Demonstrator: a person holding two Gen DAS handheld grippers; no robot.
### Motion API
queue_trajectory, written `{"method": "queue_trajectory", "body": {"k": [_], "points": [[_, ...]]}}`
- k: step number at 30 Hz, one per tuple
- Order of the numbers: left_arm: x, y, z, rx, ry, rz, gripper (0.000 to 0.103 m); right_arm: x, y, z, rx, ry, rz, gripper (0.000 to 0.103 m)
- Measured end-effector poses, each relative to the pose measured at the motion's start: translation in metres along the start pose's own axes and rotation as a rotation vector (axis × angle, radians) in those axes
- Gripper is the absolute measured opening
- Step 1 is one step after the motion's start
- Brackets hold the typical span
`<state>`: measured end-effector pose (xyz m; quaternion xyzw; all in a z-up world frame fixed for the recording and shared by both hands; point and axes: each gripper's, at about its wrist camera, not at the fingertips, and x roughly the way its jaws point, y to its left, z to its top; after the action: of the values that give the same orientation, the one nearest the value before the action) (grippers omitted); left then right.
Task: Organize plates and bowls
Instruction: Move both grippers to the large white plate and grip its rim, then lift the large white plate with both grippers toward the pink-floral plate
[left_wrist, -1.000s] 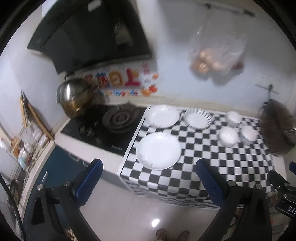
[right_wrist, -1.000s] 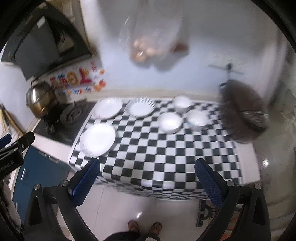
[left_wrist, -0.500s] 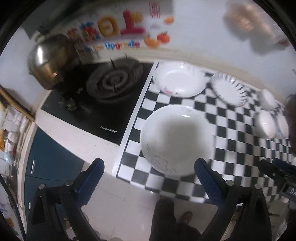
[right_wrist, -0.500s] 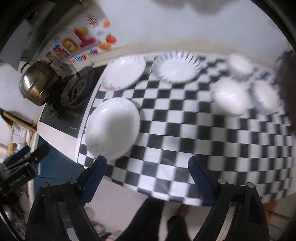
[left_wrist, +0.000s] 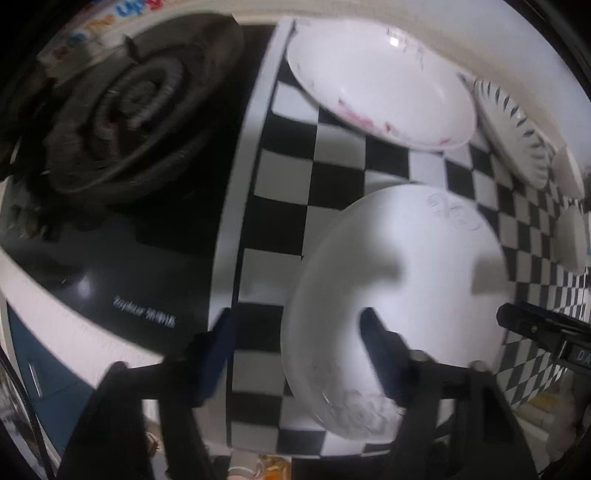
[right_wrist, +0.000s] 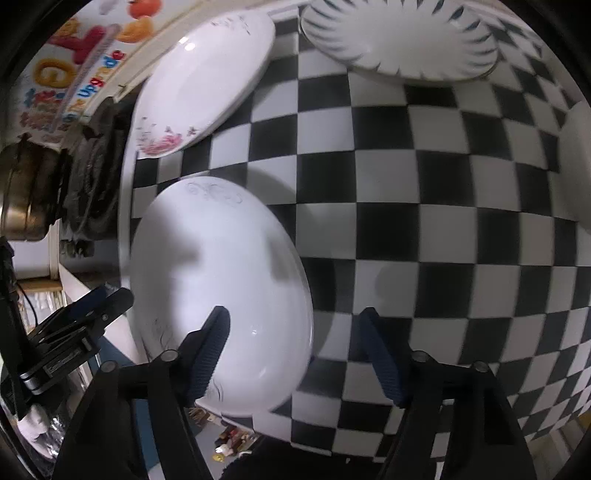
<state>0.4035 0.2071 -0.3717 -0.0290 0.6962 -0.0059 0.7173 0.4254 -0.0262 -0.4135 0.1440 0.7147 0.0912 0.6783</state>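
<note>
The large white plate (left_wrist: 399, 295) lies flat near the front left corner of the checkered surface (right_wrist: 388, 229), close to the edge that borders the black stove (left_wrist: 122, 155).

The left gripper (left_wrist: 299, 354) points down at the plate's left rim. Its jaws are closing: 1 blue finger hangs over the checks outside the rim, the other over the plate's white inside, so the rim sits between them, and the pads do not press on it.

The right gripper (right_wrist: 295, 350) comes at the same plate from its right side. Its jaws are closing too, with the left finger over the plate's inside and the right finger over the checkered cloth; the rim lies between them with no visible contact.

Behind the large plate, near the wall, rests a plate with pink flowers (right_wrist: 203, 85), and to its right a plate with dark blue rim strokes (right_wrist: 399, 40). White bowls (left_wrist: 570, 236) show only in part at the far right edge. A metal pot (right_wrist: 22, 195) stands beside the burner.
</note>
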Motion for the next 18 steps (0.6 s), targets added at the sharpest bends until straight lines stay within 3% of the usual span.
{"method": "queue_trajectory", "body": {"k": [4, 8, 12, 18], "points": [[0.017, 0.000, 0.002, 0.046, 0.057, -0.036, 0.046, 0.024, 0.004, 0.009, 0.024, 0.053, 0.007, 0.063], [0.019, -0.002, -0.002, 0.077, 0.076, -0.077, 0.035, 0.039, 0.008, 0.008, 0.033, 0.089, 0.024, 0.045], [0.011, -0.001, -0.007, 0.086, 0.061, -0.078, 0.035, 0.045, 0.010, 0.008, 0.030, 0.083, 0.004, 0.026], [-0.002, -0.002, -0.020, 0.073, 0.060, -0.080, 0.035, 0.046, 0.008, 0.004, 0.034, 0.067, 0.014, 0.022]]}}
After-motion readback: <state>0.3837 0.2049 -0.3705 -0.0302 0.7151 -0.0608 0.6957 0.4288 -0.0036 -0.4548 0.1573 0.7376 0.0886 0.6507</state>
